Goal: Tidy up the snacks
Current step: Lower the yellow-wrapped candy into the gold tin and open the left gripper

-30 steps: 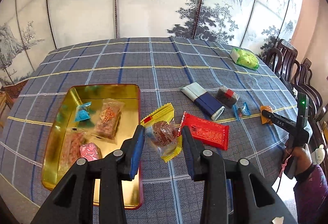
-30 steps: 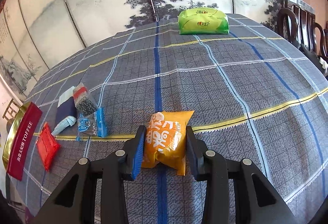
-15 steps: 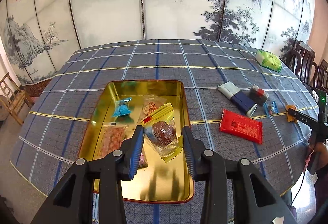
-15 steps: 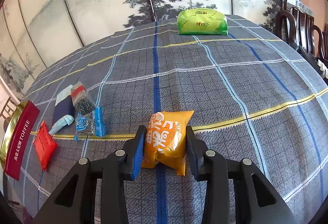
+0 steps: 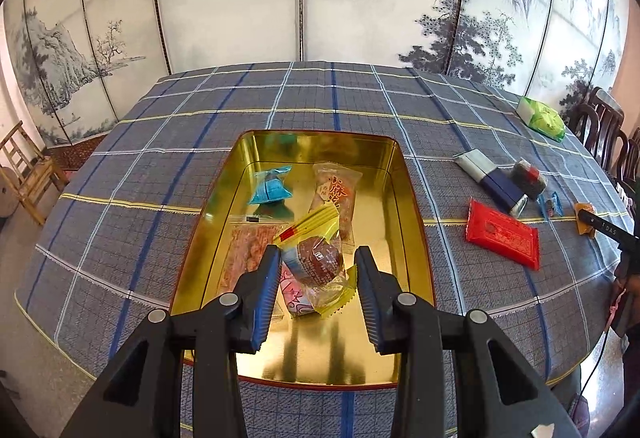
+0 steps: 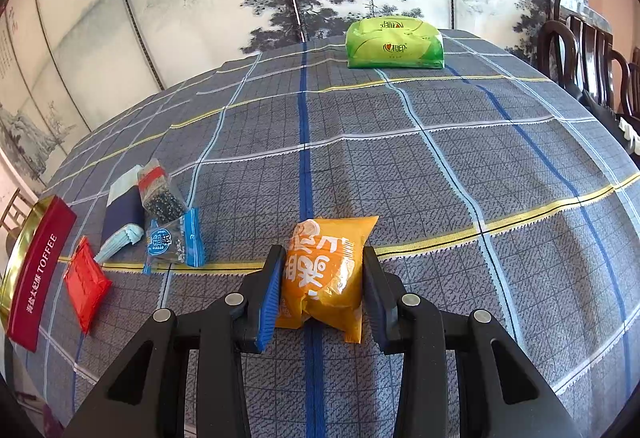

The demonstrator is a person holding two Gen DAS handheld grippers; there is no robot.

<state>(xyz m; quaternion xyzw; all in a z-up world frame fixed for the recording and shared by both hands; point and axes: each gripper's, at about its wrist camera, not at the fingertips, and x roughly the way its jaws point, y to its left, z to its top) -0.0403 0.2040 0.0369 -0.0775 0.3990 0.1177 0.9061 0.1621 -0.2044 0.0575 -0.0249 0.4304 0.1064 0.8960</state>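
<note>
My left gripper [image 5: 318, 252] is shut on a brown cake in a yellow-edged clear wrapper [image 5: 316, 264] and holds it in the air above the gold tin [image 5: 316, 133]. Inside the tin lie a blue candy [image 5: 270, 187], a clear packet with red characters [image 5: 334, 193], a pinkish packet [image 5: 250, 254] and a pink wrapped sweet under the cake. My right gripper [image 6: 324, 252] is shut on an orange snack packet [image 6: 324, 274] that rests on the plaid tablecloth. In the left wrist view that gripper [image 5: 596, 228] shows at the far right edge.
Between the tin and the orange packet lie a red packet [image 5: 502, 234], a navy and white pack [image 5: 492, 181], a dark seed packet [image 5: 530, 175] and small blue packets [image 6: 176, 240]. A green tissue pack [image 6: 394, 43] sits far back. Dark chairs [image 6: 580, 37] stand at the right.
My left gripper has carried the cake leftwards from above the cloth to above the tin, and a little lower. The right gripper and orange packet have not moved.
</note>
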